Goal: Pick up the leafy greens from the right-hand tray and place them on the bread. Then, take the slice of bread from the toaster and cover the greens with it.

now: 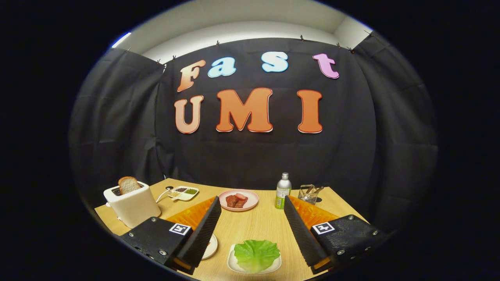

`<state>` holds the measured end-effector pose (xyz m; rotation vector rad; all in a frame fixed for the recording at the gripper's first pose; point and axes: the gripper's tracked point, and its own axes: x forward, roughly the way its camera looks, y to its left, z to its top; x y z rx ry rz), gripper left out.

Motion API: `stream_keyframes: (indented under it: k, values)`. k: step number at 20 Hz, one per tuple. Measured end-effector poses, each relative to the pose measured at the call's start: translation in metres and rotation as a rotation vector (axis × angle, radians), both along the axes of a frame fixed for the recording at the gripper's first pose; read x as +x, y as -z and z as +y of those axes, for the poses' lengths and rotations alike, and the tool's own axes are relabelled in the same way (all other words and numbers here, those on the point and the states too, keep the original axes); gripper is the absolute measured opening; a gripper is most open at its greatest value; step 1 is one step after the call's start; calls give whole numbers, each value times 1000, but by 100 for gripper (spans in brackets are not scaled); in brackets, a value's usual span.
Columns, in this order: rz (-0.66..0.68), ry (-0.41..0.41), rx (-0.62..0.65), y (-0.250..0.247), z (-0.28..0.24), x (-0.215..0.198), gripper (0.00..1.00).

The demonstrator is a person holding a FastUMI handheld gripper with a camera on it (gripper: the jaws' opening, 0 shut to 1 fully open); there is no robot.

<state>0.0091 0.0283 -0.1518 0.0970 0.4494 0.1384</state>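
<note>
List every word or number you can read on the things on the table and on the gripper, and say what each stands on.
Bottle label: too small to read.
Square markers on the open gripper, whose fingers stand either side of the leafy greens: black-and-white patterns, no words.
Readable text on these things: none.

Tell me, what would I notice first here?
Probably the green lettuce leaf on its small white tray, lying between the open hand-held gripper's fingers. Next, the white toaster beyond the left finger, with a bread slice sticking up from it.
</note>
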Motion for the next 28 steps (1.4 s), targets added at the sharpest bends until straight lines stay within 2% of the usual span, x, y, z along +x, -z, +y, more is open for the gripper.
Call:
stream_keyframes:
  k: [8, 14, 18, 28]
  values:
    - [186, -74, 22, 68, 20, -16, 97]
    - [324, -76, -28, 118, 17, -26, 98]
    - [436, -112, -14, 159, 21, -42, 98]
    - [634, -53, -69, 233, 0, -62, 97]
